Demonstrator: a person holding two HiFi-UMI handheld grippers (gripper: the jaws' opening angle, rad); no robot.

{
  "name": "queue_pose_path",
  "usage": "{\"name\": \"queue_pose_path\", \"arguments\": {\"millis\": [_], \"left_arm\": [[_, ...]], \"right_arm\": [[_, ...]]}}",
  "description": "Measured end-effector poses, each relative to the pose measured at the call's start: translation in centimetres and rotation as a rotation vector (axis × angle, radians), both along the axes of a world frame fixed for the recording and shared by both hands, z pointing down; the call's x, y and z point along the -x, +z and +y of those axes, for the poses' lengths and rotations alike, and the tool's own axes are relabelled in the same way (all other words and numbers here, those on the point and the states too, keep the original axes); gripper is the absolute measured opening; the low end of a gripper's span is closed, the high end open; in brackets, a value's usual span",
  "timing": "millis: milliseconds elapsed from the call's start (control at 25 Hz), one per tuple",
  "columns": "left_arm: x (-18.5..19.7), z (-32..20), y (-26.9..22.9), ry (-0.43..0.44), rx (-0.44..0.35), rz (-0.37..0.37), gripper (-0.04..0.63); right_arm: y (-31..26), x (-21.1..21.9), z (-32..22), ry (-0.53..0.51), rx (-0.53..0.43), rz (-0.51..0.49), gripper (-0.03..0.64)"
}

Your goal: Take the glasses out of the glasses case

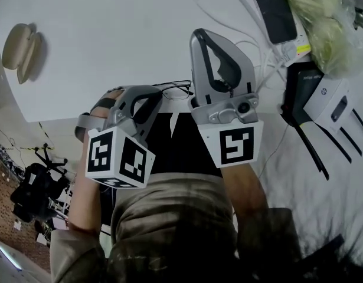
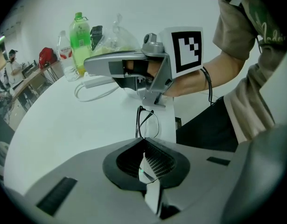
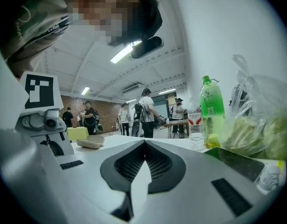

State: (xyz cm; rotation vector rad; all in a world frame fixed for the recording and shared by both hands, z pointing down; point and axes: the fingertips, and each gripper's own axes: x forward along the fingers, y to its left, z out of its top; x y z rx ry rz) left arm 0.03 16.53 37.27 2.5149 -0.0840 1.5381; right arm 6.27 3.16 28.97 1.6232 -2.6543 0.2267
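Left gripper [image 2: 144,143]: the pads meet with nothing between them. Right gripper [image 3: 144,143]: its pads are likewise pressed together and empty, and I have it pointing level across the table [image 1: 110,40].

Just beyond the left tips the glasses [image 2: 148,123] lie on the white top, close to the near edge, lenses towards the person's lap, touched by neither gripper. The glasses case [image 1: 20,52] sits well apart at the far left, beside that edge; it seems to lie open, and I see nothing in it.

Step in hand, as I judge it: the removal looks done, with the glasses out and set down, both grippers free. The next move calls for little more than drawing both hands clear without brushing the frame, which lies near enough to the edge to be knocked off.

Room for moving: the middle of the table is bare and wide. To the right, white cables [image 1: 252,52], a dark flat device [image 1: 275,7], a plastic bag [image 1: 323,16] and a green bottle [image 3: 211,110] crowd the surface. I would keep the right gripper away from that side.
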Motion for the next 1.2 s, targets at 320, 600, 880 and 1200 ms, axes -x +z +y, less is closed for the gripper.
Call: {"name": "queue_pose_path", "arguments": {"millis": [320,600,880,1200], "left_arm": [[-0.9,0.1,-0.3,-0.026,0.002,-0.011,0.018],[-1.3,1.5,0.4,-0.008,0.023,-0.010,0.018],[-1.5,1.9,0.8,-0.013,0.028,-0.016,0.018],[-2.0,2.9,1.3,-0.003,0.042,-0.018,0.018]], "right_arm": [[0.7,-1.7,-0.1,-0.032,0.011,-0.019,0.012],[1.2,-2.7,0.2,-0.004,0.003,-0.020,0.012],[1.0,-2.5,0.3,0.005,-0.007,-0.018,0.012],[1.7,-4.1,0.3,0.040,0.005,-0.008,0.012]]}}
